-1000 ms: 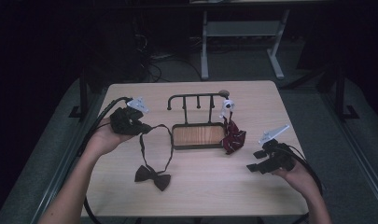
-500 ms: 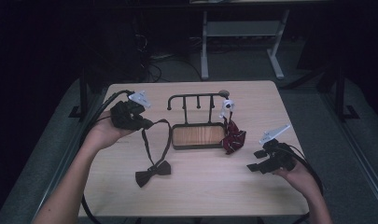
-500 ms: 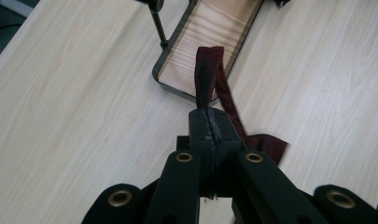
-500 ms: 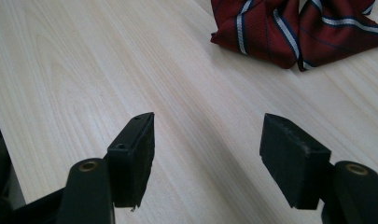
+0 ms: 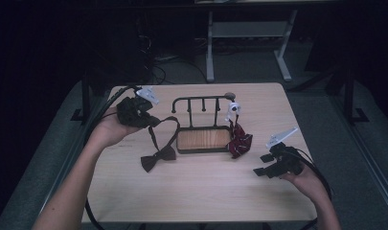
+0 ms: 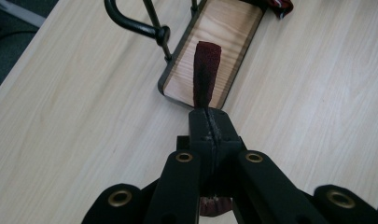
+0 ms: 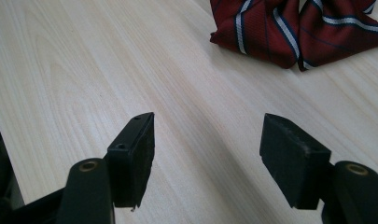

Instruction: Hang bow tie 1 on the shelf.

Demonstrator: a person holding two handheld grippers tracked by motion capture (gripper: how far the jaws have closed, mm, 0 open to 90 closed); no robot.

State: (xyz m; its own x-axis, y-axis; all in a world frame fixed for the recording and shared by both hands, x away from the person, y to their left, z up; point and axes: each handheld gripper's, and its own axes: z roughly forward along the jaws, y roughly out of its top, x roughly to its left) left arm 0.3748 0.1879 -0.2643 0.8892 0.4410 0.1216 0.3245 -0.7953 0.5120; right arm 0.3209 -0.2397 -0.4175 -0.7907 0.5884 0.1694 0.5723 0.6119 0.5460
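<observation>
Between our left gripper's [image 6: 209,122] jaws a dark strap [image 6: 206,74] sits pinched tight; it loops down to a bow tie [image 5: 157,158] lying on the counter [image 5: 196,191] just left of the rack [image 5: 203,139]. Our right gripper [image 7: 207,158] hovers near the counter's right edge, jaws wide apart and holding nothing, with a striped tie [image 7: 294,28] lying ahead beside the rack.

Premises: a lab or test room, dimly lit. Evidence: a lone pale wooden table [image 5: 196,191] set on grey floor [image 5: 258,67], loose cables [image 5: 155,60] trailing behind it, and a white metal desk frame [image 5: 249,38] standing in the dark background
</observation>
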